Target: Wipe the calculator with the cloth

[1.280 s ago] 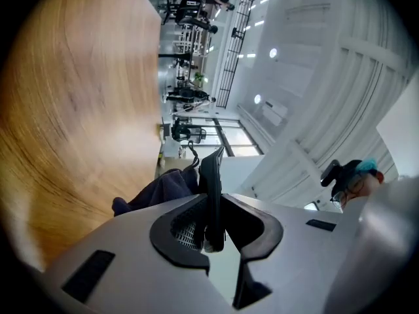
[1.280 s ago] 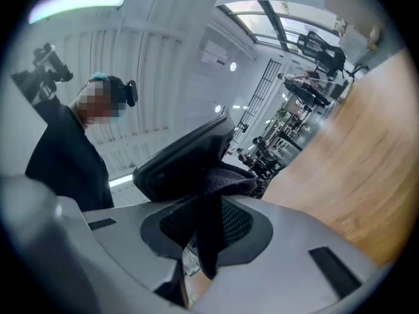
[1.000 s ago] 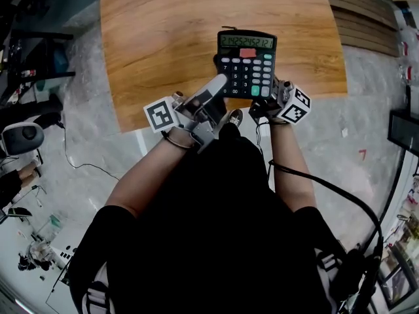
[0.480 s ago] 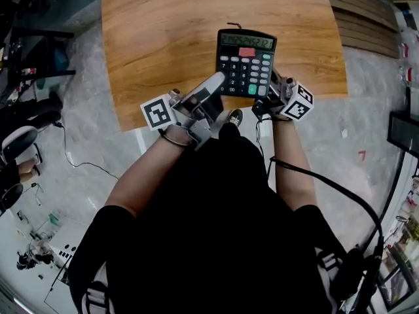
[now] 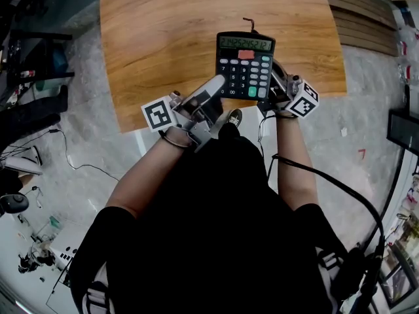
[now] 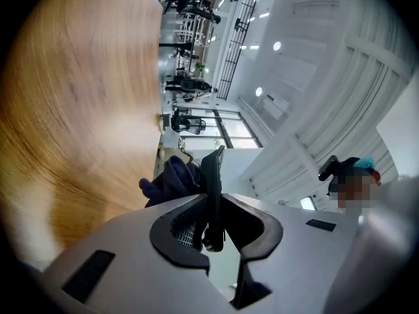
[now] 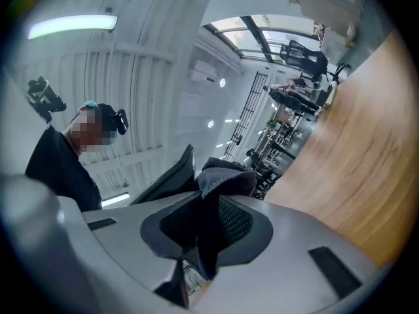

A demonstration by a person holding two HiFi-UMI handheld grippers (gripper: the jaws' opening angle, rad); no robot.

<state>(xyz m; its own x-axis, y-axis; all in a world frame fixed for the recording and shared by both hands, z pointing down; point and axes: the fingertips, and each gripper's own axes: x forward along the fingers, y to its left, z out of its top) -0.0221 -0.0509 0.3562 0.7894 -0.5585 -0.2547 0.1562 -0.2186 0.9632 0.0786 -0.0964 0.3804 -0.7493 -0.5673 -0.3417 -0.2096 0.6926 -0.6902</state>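
Calculator (image 5: 245, 64) is being held up in the air above the near edge of the desk (image 5: 163, 38). Its keys and display are facing the person's head, and its long axis is running away from the body, display end farthest.

The left gripper (image 5: 218, 85) is clamping it by the lower left edge. In the left gripper view the calculator (image 6: 213, 175) is showing edge-on as a thin dark slab, pinched between the two pads of the left gripper (image 6: 213, 222).

The right gripper (image 5: 276, 84) is coming in from the right side, and its jaws are closing on a fold of dark cloth (image 7: 226, 172). The rest of the cloth is bunching out ahead of the right gripper (image 7: 206, 231).

The relation that matters is that the cloth is sitting on the back face of the calculator (image 7: 173, 172), the side turned toward the desk, not on the keys. The left gripper view is showing the same, with the cloth (image 6: 167, 178) lying between the slab and the wood and apparently touching the slab.

So the right gripper is the nearer one to the work. I judge that any stroke along the back needs to be running along the long axis, while the left gripper is only steadying the calculator.
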